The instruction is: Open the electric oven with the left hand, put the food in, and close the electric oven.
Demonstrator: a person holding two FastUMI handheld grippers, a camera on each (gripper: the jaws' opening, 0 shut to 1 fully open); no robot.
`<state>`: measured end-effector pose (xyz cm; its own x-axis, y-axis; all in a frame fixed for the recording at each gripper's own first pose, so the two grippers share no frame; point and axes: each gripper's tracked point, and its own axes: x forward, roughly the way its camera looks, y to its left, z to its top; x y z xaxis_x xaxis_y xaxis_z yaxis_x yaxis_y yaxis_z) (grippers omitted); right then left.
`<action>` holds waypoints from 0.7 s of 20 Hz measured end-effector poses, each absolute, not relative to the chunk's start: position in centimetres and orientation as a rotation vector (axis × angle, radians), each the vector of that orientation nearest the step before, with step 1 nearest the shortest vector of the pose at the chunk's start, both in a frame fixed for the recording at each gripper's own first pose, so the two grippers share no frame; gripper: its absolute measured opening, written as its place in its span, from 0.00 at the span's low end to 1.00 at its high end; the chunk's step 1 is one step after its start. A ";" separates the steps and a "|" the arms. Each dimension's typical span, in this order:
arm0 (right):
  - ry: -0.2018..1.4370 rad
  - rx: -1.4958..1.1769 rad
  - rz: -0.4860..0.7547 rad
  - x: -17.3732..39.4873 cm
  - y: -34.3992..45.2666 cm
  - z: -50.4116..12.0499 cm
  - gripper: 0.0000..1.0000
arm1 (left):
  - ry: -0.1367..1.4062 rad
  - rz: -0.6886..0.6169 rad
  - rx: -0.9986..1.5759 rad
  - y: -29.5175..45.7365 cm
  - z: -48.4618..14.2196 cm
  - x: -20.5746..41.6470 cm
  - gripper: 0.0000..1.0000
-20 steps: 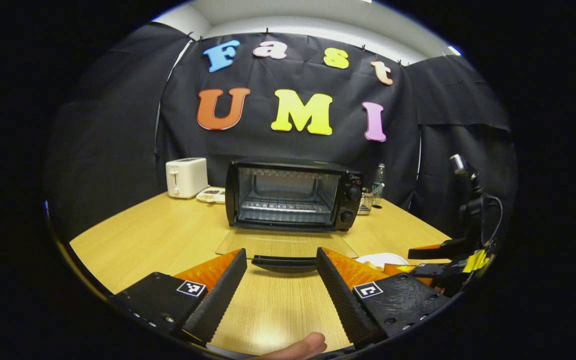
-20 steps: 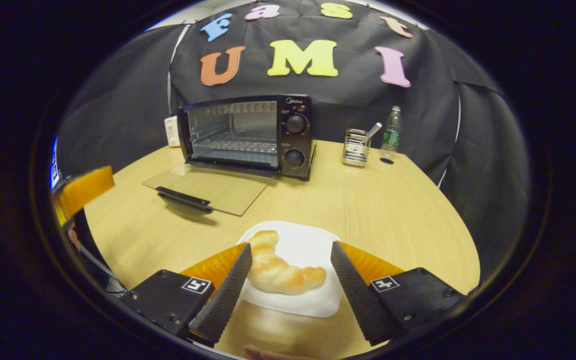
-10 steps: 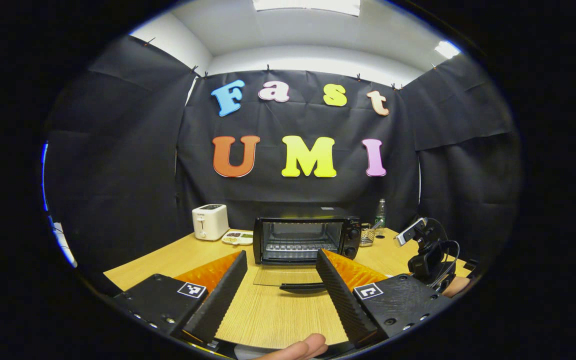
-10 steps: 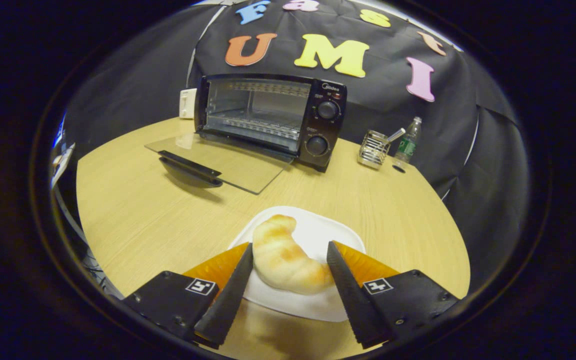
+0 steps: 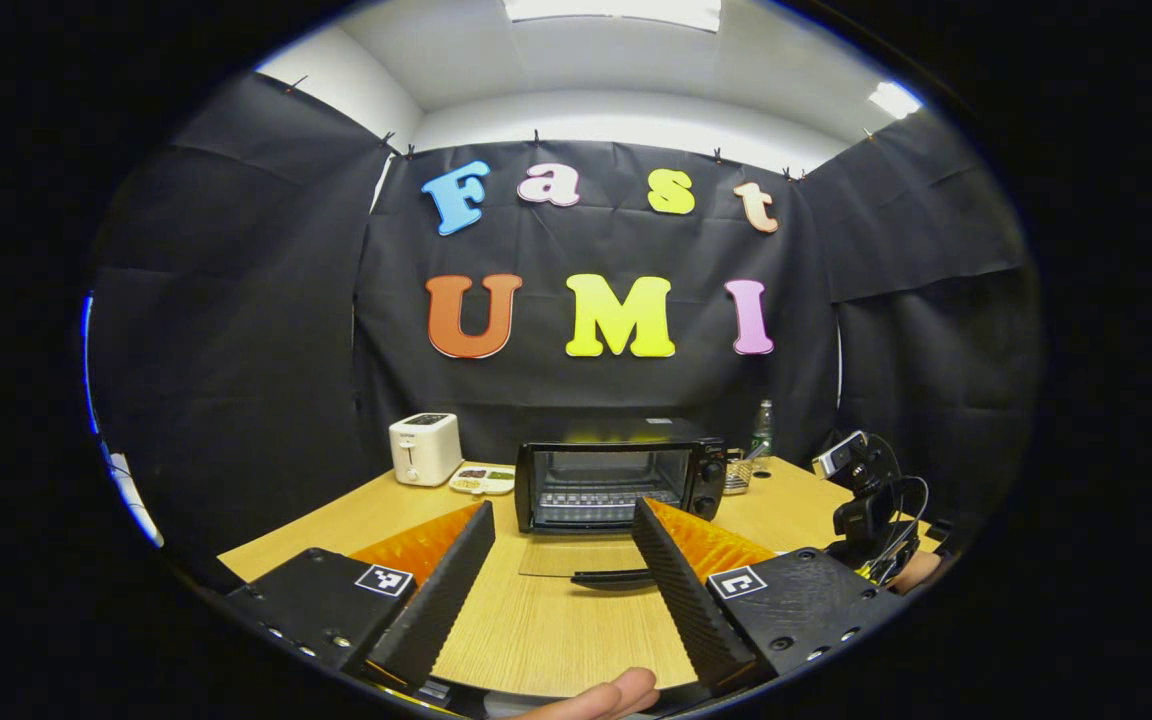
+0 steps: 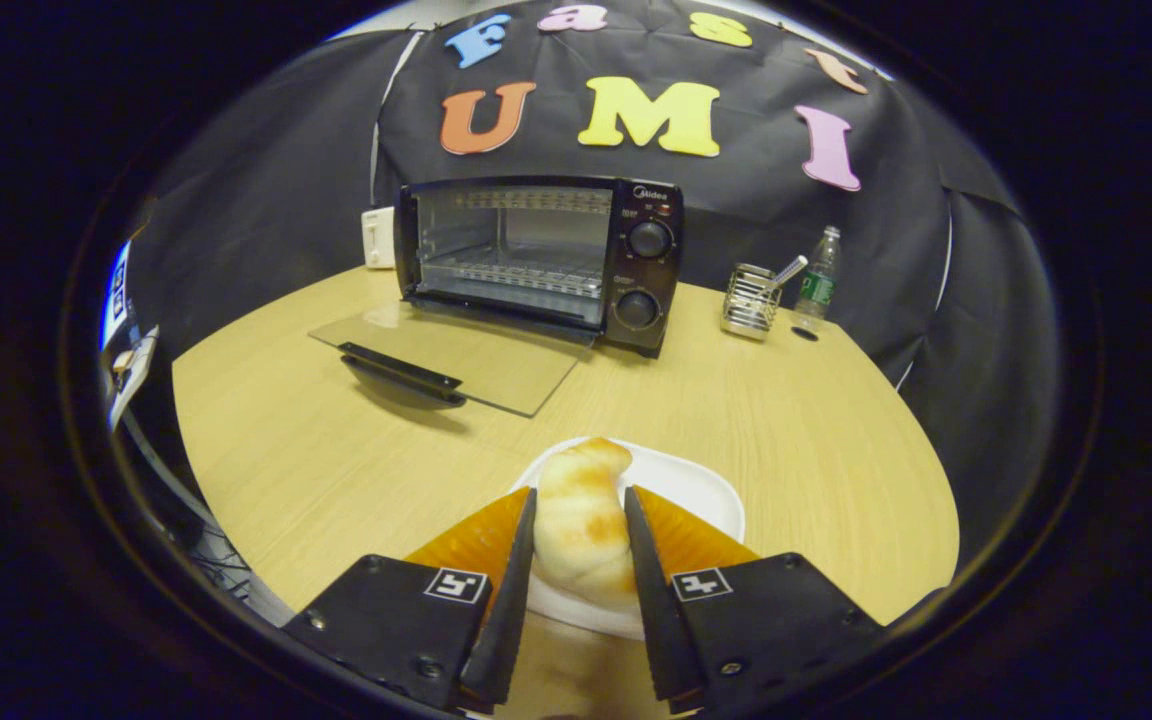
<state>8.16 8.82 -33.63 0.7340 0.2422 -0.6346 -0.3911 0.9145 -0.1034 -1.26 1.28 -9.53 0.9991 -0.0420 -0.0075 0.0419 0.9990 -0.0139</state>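
Observation:
The black electric oven (image 5: 621, 485) (image 6: 546, 255) stands at the back of the wooden table with its glass door (image 6: 456, 350) folded down flat, and its rack is bare. My left gripper (image 5: 563, 506) is open and holds nothing, well back from the door handle (image 5: 611, 578). A pale croissant-shaped bread (image 6: 581, 520) sits over a white plate (image 6: 701, 492). My right gripper (image 6: 579, 495) is shut on the bread, a finger pressing each side. I cannot tell whether the bread still touches the plate. The right gripper's body (image 5: 866, 515) also appears at the right of the left gripper view.
A white toaster (image 5: 424, 448) and a small snack dish (image 5: 481, 480) stand left of the oven. A wire utensil holder (image 6: 751, 300) and a plastic bottle (image 6: 816, 280) stand to its right. Bare tabletop (image 6: 336, 450) lies between plate and door. A fingertip (image 5: 606, 695) shows behind my left gripper.
My right gripper's fingers have closed in from wide apart onto the bread. My left gripper has drawn back and up from the oven door, staying open.

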 end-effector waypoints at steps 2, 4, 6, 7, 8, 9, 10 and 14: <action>0.636 -0.225 0.368 8.1 9.8 -32.0 0.52 | -0.007 -0.049 -0.006 1.8 -8.1 -0.9 0.92; 0.609 -0.204 0.395 8.3 11.2 -30.2 0.52 | -0.013 -0.039 0.007 2.5 -7.0 -0.5 0.92; 0.579 -0.167 0.419 8.9 12.9 -28.1 0.52 | -0.013 -0.037 0.008 3.0 -6.1 0.1 0.92; 0.564 -0.140 0.433 9.3 14.0 -27.1 0.52 | -0.013 -0.036 0.006 3.3 -5.6 0.5 0.92; 0.554 -0.108 0.448 9.8 15.0 -26.2 0.52 | -0.019 -0.031 0.005 3.8 -5.2 0.9 0.92; 0.547 -0.066 0.467 10.5 16.2 -25.6 0.52 | -0.029 -0.023 0.005 4.3 -4.5 1.3 0.92; 0.547 -0.016 0.489 11.2 17.4 -25.2 0.53 | -0.033 -0.012 0.006 5.0 -4.2 1.9 0.92; 0.555 0.277 0.547 15.4 22.4 -25.0 0.53 | -0.020 0.008 -0.024 6.7 -4.1 3.4 0.92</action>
